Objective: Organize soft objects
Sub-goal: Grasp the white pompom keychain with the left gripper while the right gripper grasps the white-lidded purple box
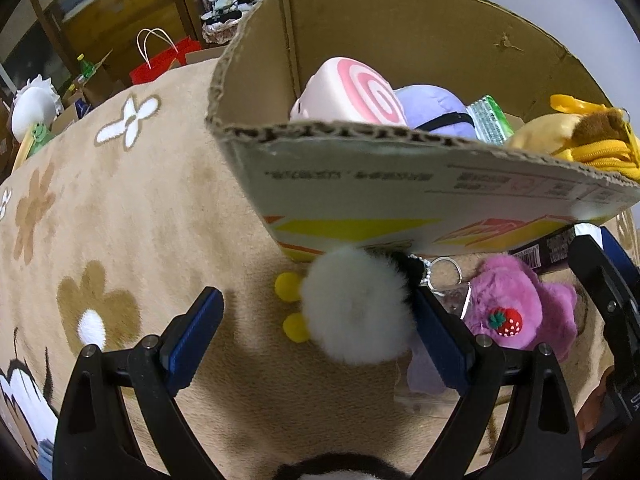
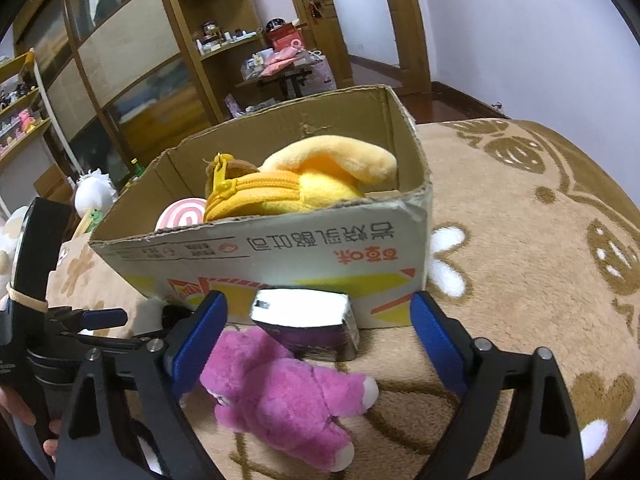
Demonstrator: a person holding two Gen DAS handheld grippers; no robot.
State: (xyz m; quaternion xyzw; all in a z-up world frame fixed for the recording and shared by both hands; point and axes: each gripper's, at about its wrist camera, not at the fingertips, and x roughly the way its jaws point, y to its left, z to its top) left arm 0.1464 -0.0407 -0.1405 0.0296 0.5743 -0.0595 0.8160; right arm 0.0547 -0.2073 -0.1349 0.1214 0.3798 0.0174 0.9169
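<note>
Beige flower-patterned blanket (image 2: 520,264) under cardboard box (image 2: 280,256), wooden shelves (image 2: 208,40) behind.

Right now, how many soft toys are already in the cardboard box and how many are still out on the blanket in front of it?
In the open cardboard box: 3 (pink-swirl cushion, lilac plush, yellow zip plush)
On the tan flower blanket: 2 (white fluffy pom-pom toy, magenta plush bear)
Total: 5
</note>
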